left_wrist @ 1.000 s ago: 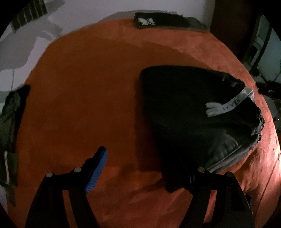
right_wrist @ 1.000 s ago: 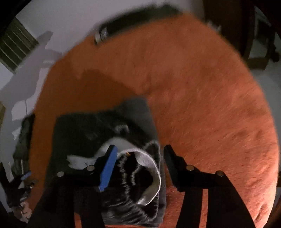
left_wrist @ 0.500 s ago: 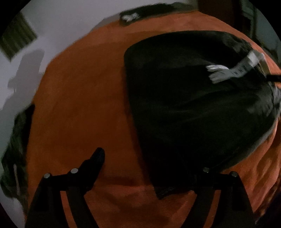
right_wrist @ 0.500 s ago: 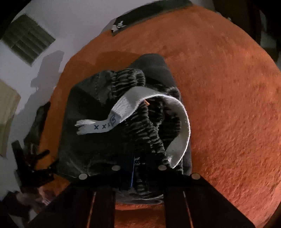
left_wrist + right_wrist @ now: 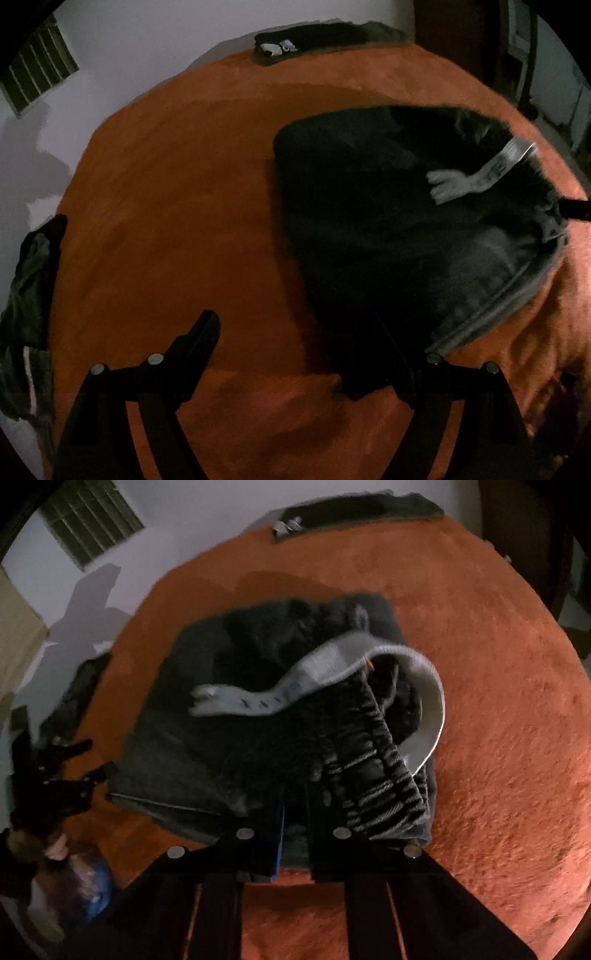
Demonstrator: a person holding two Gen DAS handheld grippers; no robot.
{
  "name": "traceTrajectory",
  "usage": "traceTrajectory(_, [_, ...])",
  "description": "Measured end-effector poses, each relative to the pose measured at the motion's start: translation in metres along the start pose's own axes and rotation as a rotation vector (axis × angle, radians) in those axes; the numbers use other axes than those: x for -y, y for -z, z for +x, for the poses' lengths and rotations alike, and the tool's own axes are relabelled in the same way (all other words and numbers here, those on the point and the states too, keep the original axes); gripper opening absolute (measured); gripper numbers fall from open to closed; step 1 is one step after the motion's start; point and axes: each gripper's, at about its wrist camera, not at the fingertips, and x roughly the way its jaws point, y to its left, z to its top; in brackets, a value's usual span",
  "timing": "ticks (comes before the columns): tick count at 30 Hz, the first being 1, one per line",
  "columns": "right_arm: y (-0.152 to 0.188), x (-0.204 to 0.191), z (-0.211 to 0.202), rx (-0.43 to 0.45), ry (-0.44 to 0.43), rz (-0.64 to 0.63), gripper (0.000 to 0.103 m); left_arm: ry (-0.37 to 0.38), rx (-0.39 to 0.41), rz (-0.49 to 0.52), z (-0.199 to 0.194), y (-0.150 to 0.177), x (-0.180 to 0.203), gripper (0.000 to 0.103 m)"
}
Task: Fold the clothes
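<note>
Orange plush bedding (image 5: 177, 206) carries soft, limp dark shorts (image 5: 236, 746). Right gripper (image 5: 295, 827) jaws pinch their gathered waistband; left gripper (image 5: 306, 350) jaws gape empty.

Dark grey shorts (image 5: 229, 746) with a pale grey drawstring (image 5: 321, 672) lie on a plain orange blanket (image 5: 166, 221).

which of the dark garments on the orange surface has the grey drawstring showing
The folded dark garment nearest the right gripper; the one at the far edge and the one at the left edge show none.
</note>
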Motion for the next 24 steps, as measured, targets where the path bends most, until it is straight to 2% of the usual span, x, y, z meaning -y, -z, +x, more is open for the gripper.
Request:
traceTrajectory(2, [-0.010, -0.012, -0.025, 0.025, 0.004, -0.059, 0.012, 0.014, 0.014, 0.026, -0.019, -0.007, -0.007, 0.084])
traceTrajectory(6, [-0.027, -0.034, -0.059, 0.013, 0.048, -0.147, 0.012, 0.026, 0.045, 0.086, -0.059, -0.027, -0.015, 0.084])
traceTrajectory(10, [-0.051, -0.054, -0.079, -0.034, 0.045, -0.139, 0.012, 0.062, 0.044, 0.147, -0.088, -0.058, -0.010, 0.085])
traceTrajectory(12, [-0.067, -0.057, -0.084, -0.079, 0.041, -0.102, 0.013, 0.037, 0.039, 0.204, -0.090, -0.073, 0.001, 0.085])
traceTrajectory(14, [-0.081, -0.060, -0.085, -0.117, 0.056, -0.083, 0.026, 0.000, 0.020, 0.225, -0.078, -0.089, 0.009, 0.086])
traceTrajectory(15, [-0.088, -0.063, -0.080, -0.138, 0.088, -0.088, 0.040, -0.005, 0.003, 0.231, -0.071, -0.097, 0.013, 0.086])
traceTrajectory(16, [-0.093, -0.066, -0.071, -0.164, 0.135, -0.107, 0.047, 0.038, -0.044, 0.216, -0.058, -0.106, 0.015, 0.086])
traceTrajectory(17, [-0.098, -0.069, -0.059, -0.197, 0.190, -0.131, 0.047, 0.092, -0.098, 0.188, -0.043, -0.113, 0.012, 0.086])
traceTrajectory(20, [-0.108, -0.075, -0.025, -0.285, 0.334, -0.188, 0.047, 0.158, -0.166, 0.126, -0.014, -0.122, -0.002, 0.086])
traceTrajectory(22, [-0.113, -0.077, -0.003, -0.329, 0.345, -0.213, 0.044, 0.161, -0.170, 0.128, 0.006, -0.125, -0.012, 0.086])
traceTrajectory(24, [-0.119, -0.081, 0.017, -0.331, 0.350, -0.274, 0.044, 0.150, -0.154, 0.126, 0.025, -0.128, -0.022, 0.086])
